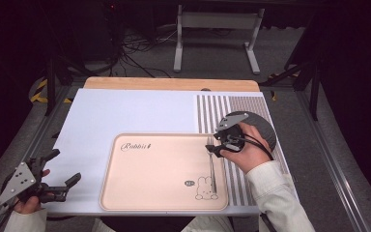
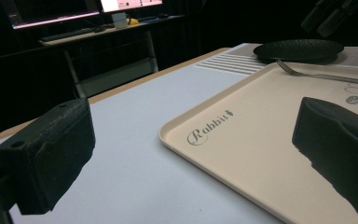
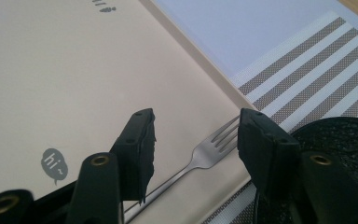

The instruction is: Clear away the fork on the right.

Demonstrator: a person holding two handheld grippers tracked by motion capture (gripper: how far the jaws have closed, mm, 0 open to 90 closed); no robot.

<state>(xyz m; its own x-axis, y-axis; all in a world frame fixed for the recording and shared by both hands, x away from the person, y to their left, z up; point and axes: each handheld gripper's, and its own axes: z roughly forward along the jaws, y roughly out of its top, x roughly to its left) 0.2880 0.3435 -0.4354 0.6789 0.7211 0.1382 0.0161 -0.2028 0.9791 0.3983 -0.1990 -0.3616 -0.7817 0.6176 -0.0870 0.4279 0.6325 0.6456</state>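
In the high view the fork (image 1: pixel 211 166) is seen laid on the tray (image 1: pixel 125 193) near its right edge, with the right gripper (image 1: pixel 211 148) spread over its tines and the left gripper (image 1: pixel 65 166) spread and idle at the table's left; in the left gripper view the fork (image 2: pixel 326 74) lies across the tray (image 2: pixel 242 154) before the dark plate (image 2: pixel 298 49), nothing being gripped; in the right gripper view the fork (image 3: pixel 200 156) is seen free between parted jaws, so placement is judged done and withdrawal left.

Steel fork (image 1: pixel 211 166) lies flat on the tray's (image 1: pixel 140 193) right edge — tines pointing away.
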